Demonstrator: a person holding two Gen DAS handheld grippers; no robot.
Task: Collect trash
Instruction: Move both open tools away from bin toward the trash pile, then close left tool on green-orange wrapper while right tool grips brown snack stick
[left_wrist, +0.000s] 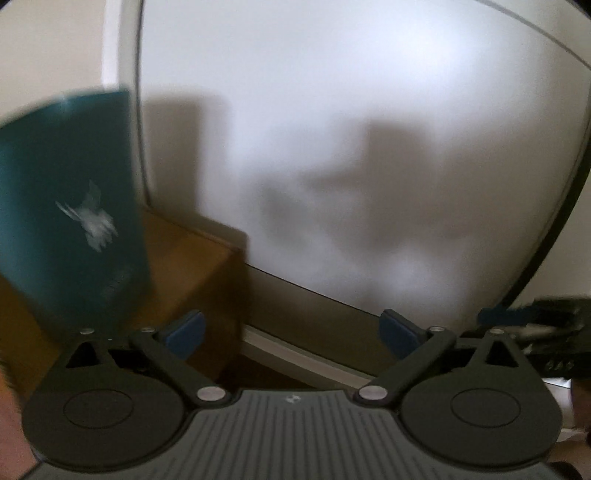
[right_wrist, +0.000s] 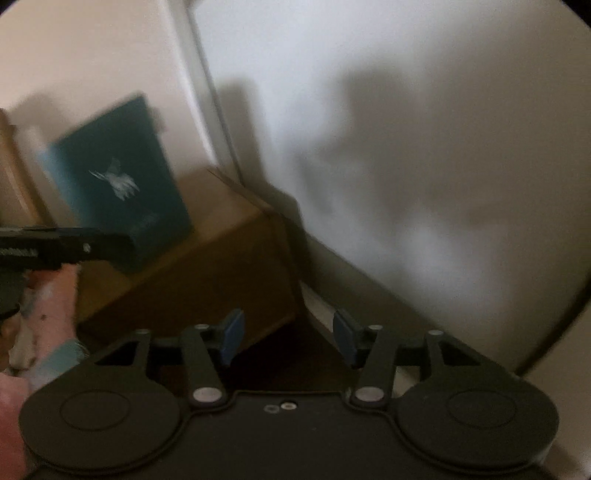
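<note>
While both views are blurred, we see our left gripper (left_wrist: 291, 332) spread wide and our right gripper (right_wrist: 288, 339) moderately apart, each holding nothing; no trash shows yet (we judge we are searching); the teal box (right_wrist: 122, 184) stands on the cardboard box (right_wrist: 207, 258), propped near the wall (right_wrist: 406, 110).

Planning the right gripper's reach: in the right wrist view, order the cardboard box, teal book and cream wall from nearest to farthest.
1. Cardboard box: just ahead, left of the fingers.
2. Teal book: upright on the box, upper left.
3. Cream wall: behind the book.
</note>
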